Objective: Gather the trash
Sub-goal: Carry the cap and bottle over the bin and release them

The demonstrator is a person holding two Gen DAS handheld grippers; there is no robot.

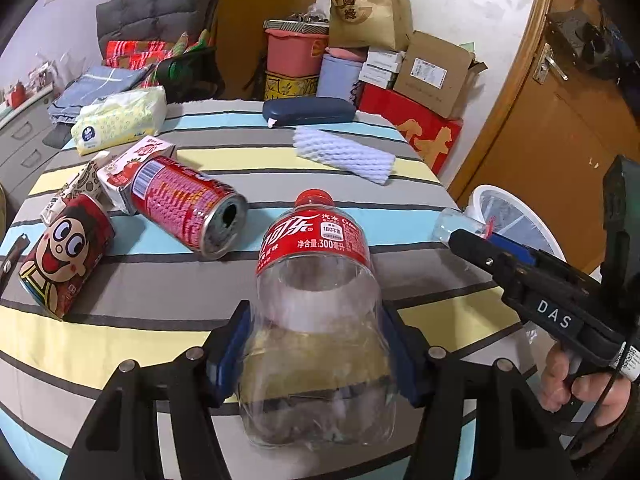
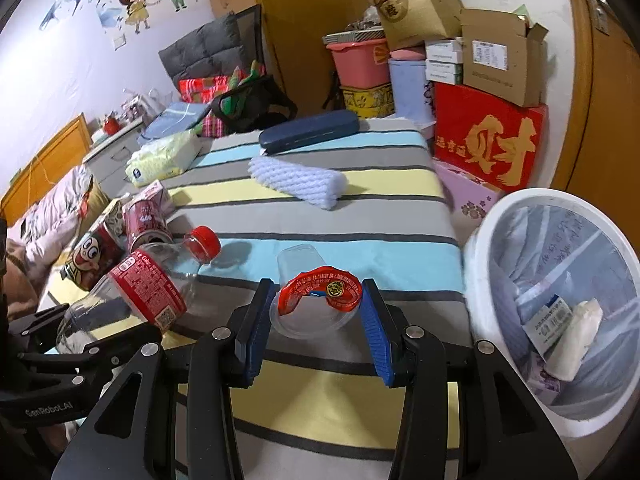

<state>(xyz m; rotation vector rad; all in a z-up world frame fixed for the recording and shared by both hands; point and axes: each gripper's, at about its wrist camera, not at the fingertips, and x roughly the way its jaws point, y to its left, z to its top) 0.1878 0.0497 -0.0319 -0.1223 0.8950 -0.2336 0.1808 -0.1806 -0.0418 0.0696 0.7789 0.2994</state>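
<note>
Bottle (image 1: 316, 304), empty, light & slick, sits clamped by its lower body in my left gripper (image 1: 316, 344) over the table (image 1: 160, 304); long axis runs away from me, red cap far. Cup (image 2: 310, 300), thin, crushable, pinched at rim in right gripper (image 2: 316, 312), mouth toward me, bin (image 2: 560, 320) just right.

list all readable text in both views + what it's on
"净含量:300毫升" on the red label of the clear plastic cola bottle held by the left tongs.
"DAS" on the black right tongs.
"GenRobot.AI" on the left tongs' body.
"财" on the red gift box.
Can, carton and cup-lid print: too small to read.
</note>
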